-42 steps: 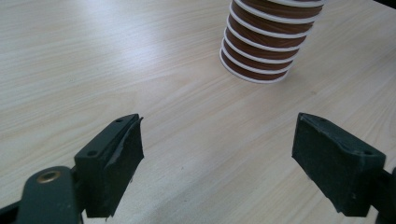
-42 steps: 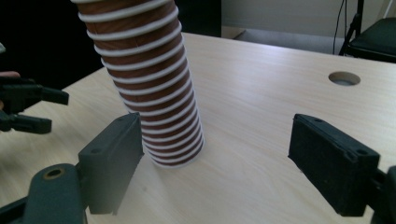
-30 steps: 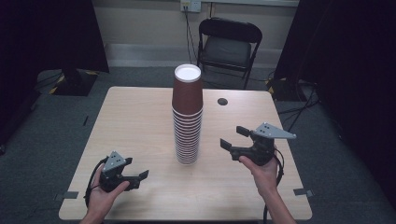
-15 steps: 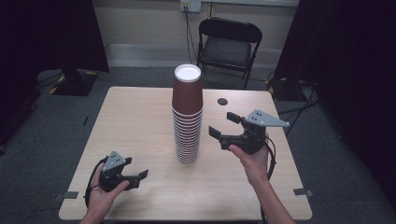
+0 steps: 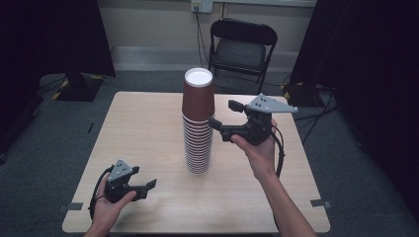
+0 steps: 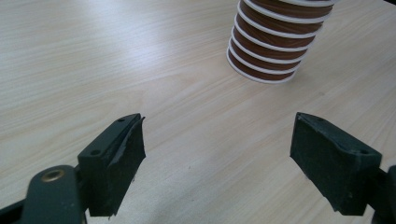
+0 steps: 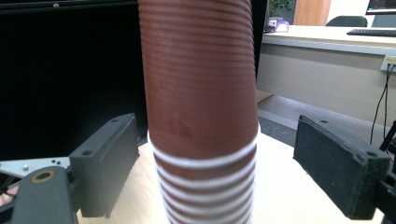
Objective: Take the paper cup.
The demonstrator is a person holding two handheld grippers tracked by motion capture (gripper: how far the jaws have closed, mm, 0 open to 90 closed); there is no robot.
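A tall stack of upside-down brown paper cups (image 5: 197, 123) with white rims stands at the middle of the wooden table (image 5: 143, 123). My right gripper (image 5: 223, 114) is raised just right of the stack's upper part, open, jaws pointing at it. In the right gripper view the stack (image 7: 201, 84) stands close ahead between the two spread pads (image 7: 109, 168), with no contact visible. My left gripper (image 5: 146, 188) rests low near the table's front left, open and holding nothing. In the left gripper view its jaws (image 6: 224, 158) are spread over bare table, with the stack's base (image 6: 268, 51) farther ahead to the right.
A black folding chair (image 5: 242, 49) stands behind the table's far edge. Dark curtains hang at both sides of the room. Cables (image 5: 316, 116) trail on the floor to the right of the table.
My right gripper has moved up and to the left, from beside the stack's lower part to close by its upper cups. The left gripper has stayed put.
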